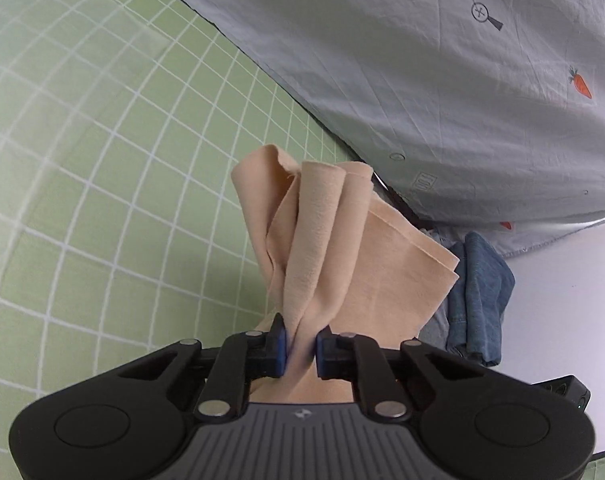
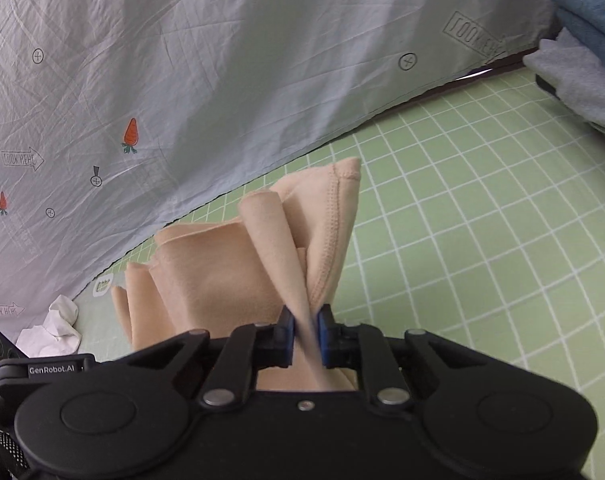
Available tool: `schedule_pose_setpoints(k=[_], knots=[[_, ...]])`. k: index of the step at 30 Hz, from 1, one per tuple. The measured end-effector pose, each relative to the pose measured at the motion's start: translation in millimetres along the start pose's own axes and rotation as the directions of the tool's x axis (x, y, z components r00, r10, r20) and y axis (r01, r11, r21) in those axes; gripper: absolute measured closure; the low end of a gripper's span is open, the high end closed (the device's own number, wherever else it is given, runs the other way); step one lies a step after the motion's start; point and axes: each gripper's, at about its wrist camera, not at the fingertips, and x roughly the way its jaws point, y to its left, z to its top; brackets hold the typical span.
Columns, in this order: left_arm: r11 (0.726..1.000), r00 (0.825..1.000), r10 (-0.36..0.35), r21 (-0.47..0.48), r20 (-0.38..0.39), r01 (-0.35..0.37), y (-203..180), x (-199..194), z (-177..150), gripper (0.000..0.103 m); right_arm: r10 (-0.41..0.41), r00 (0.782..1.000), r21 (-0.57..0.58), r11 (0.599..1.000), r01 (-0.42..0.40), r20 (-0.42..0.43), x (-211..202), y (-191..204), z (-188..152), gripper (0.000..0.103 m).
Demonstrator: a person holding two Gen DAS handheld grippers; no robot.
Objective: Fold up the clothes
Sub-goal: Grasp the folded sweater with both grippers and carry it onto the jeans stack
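My left gripper (image 1: 301, 350) is pinched tight on the cloth (image 1: 334, 248), its blue pads (image 1: 281, 350) pressed into a bunched gather of the fabric with only the cloth's thickness between them. My right gripper (image 2: 305, 338) is clamped the same way on another part of the same cloth (image 2: 222, 272), its pads (image 2: 288, 336) closed on a thin fold.

The cloth is a soft peach-beige knit with a matte, slightly fuzzy face. From my left grip it rises in several long vertical pleats, and behind them a flatter, doubled panel spreads to the right with a neat straight edge. From my right grip it fans upward into rolled folds; one of them carries a stitched hem with a double row of thread running along its edge to a rounded corner. More layers stack off to the left in loose waves.

Below and beyond the cloth lies a green sheet (image 1: 102, 160) with a white grid. Near it sit folded denim (image 1: 482, 296) and a grey garment (image 2: 578, 84). A crumpled white rag (image 2: 58, 328) lies at the left. Farthest back hangs a pale grey sheet (image 2: 182, 80) printed with carrots.
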Motion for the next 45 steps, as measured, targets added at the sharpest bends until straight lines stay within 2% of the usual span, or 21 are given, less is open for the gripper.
schedule_pose_setpoints(k=[4, 9, 14, 19, 22, 27, 31, 34, 36, 38, 40, 41, 43, 45], knots=[[0.997, 0.989, -0.068, 0.011, -0.135, 0.070, -38.2, 31.5, -27.7, 0.089, -0.070, 0.998, 0.050, 0.996, 0.070, 0.003, -59.5, -34.5, -10.3, 0.090], [0.987, 0.964, -0.121, 0.074, -0.237, 0.142, -114.8, 73.8, -65.2, 0.089, -0.136, 0.990, 0.070, 0.989, 0.133, 0.044, -139.4, -78.6, -6.7, 0.091], [0.983, 0.949, -0.124, 0.097, -0.290, 0.158, -193.9, 126.0, -117.1, 0.089, -0.160, 0.987, 0.059, 0.985, 0.160, -0.007, -202.6, -146.9, 15.9, 0.091], [0.984, 0.943, -0.165, 0.020, -0.288, 0.178, -266.8, 177.1, -152.8, 0.089, -0.148, 0.986, -0.027, 0.989, 0.146, -0.072, -241.4, -210.9, 69.5, 0.091], [0.985, 0.947, -0.162, 0.005, -0.277, 0.170, -310.2, 201.1, -153.9, 0.089, -0.142, 0.986, -0.064, 0.989, 0.137, -0.091, -255.5, -232.1, 115.5, 0.091], [0.982, 0.956, -0.176, 0.019, -0.234, 0.186, -373.8, 232.0, -128.8, 0.089, -0.135, 0.984, -0.124, 0.985, 0.121, -0.115, -277.4, -265.9, 191.1, 0.091], [0.973, 0.960, -0.203, 0.072, -0.191, 0.220, -410.6, 261.6, -94.6, 0.089, -0.134, 0.990, -0.166, 0.978, 0.124, -0.048, -276.8, -280.2, 244.6, 0.091], [0.980, 0.977, -0.166, 0.089, -0.135, 0.178, -414.1, 292.6, -66.1, 0.088, -0.132, 0.991, -0.186, 0.974, 0.128, -0.005, -256.9, -297.4, 278.8, 0.091], [0.991, 0.989, -0.097, 0.077, -0.114, 0.106, -402.1, 316.2, -47.4, 0.088, -0.138, 0.990, -0.155, 0.979, 0.134, -0.016, -229.6, -316.5, 297.9, 0.090], [0.994, 0.993, -0.049, 0.092, -0.112, 0.059, -384.1, 330.7, -33.9, 0.088, -0.149, 0.988, -0.130, 0.981, 0.142, -0.046, -198.5, -333.2, 307.9, 0.090], [0.997, 0.992, -0.039, 0.067, -0.121, 0.048, -364.1, 339.2, -25.3, 0.087, -0.174, 0.983, -0.157, 0.974, 0.164, -0.055, -179.7, -338.5, 308.2, 0.089], [0.998, 0.991, -0.047, 0.046, -0.122, 0.053, -354.9, 341.9, -22.4, 0.086, -0.188, 0.981, -0.180, 0.968, 0.176, -0.054, -172.9, -339.2, 307.2, 0.084], [0.998, 0.992, -0.058, 0.020, -0.115, 0.060, -342.2, 344.5, -19.9, 0.082, -0.217, 0.975, -0.224, 0.954, 0.201, -0.051, -159.2, -340.6, 305.1, 0.081], [0.998, 0.992, -0.061, 0.013, -0.113, 0.063, -332.5, 347.2, -18.8, 0.072, -0.246, 0.968, -0.268, 0.937, 0.225, -0.046, -145.5, -342.0, 303.0, 0.076]])
